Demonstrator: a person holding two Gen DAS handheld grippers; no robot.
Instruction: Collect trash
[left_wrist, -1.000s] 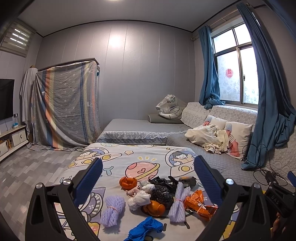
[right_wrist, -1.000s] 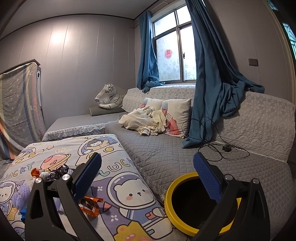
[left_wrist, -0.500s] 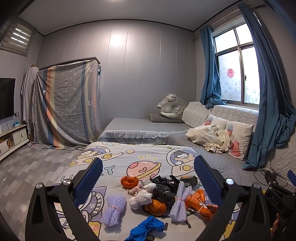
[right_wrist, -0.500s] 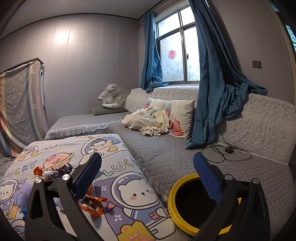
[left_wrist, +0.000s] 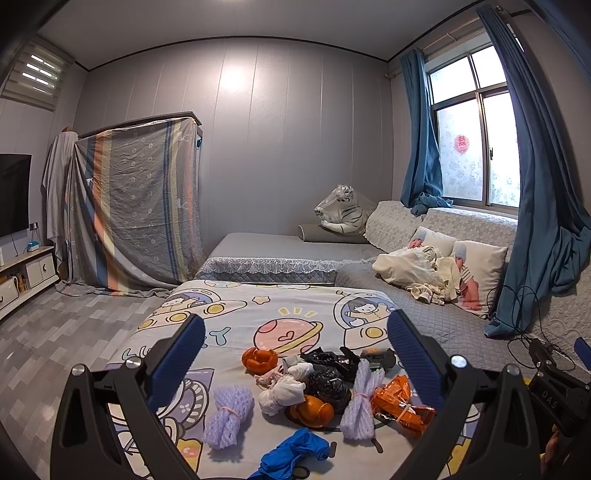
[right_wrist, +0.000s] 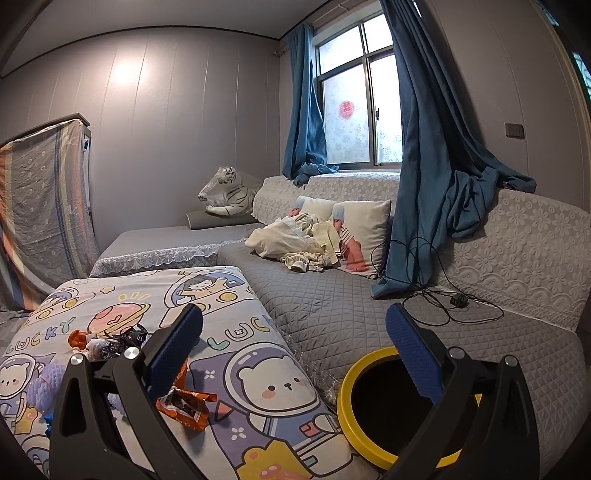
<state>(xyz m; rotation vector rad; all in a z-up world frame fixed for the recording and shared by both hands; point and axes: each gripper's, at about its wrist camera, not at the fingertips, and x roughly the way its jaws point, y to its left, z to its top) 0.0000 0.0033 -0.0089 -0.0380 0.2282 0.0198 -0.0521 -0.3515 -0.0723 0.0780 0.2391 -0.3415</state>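
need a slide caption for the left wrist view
Open left gripper above a pile of trash on a cartoon bedsheet.

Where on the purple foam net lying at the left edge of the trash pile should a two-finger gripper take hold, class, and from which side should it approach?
Grip the purple foam net at its waist, where a thin band cinches the bundle narrower than the puffy ends. Come from above with the open left gripper, its jaws straddling the waist. The net's left side is bare cartoon bedsheet, and a white wad lies apart to its right, so there looks to be room.
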